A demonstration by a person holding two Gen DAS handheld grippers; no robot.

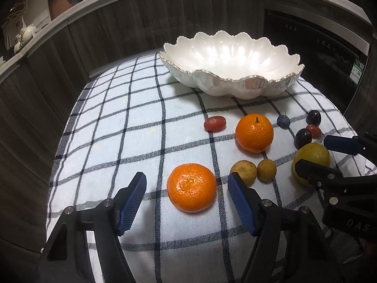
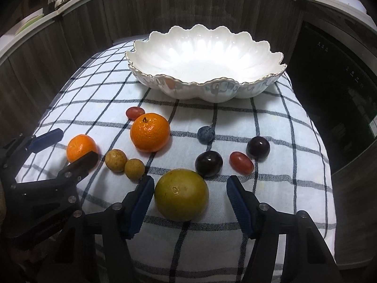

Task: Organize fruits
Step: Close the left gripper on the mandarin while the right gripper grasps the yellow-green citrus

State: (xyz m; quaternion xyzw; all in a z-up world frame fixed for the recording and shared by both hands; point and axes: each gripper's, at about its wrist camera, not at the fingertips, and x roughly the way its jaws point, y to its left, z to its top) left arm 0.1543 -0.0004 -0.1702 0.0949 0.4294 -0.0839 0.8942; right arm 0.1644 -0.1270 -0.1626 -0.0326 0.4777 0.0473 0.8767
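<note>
My left gripper (image 1: 187, 188) stood with its jaws apart on either side of the near mandarin (image 1: 191, 187), pads clear of the skin on both flanks. My right gripper (image 2: 189, 197) was likewise spread around the yellow-green citrus (image 2: 181, 194), with nothing gripped.

Risks noted. Both fruits were round and sat on a soft checked cloth (image 1: 106, 122); in my judgement an uneven closure, one pad arriving first, would roll either fruit sideways. The mandarin's right-hand pad stood just beside two small brownish-yellow fruits (image 1: 243, 172), and a nudge could scatter them. The citrus lay near a dark plum (image 2: 208, 163) and a red grape tomato (image 2: 241, 162), which were similarly exposed. The two grippers worked close together, so I judged a clash between them possible on the lift.

Containers. The scalloped white bowl (image 2: 212, 89) at the far end of the cloth held nothing. Every fruit, including the second mandarin (image 2: 150, 132), lay outside it.
</note>
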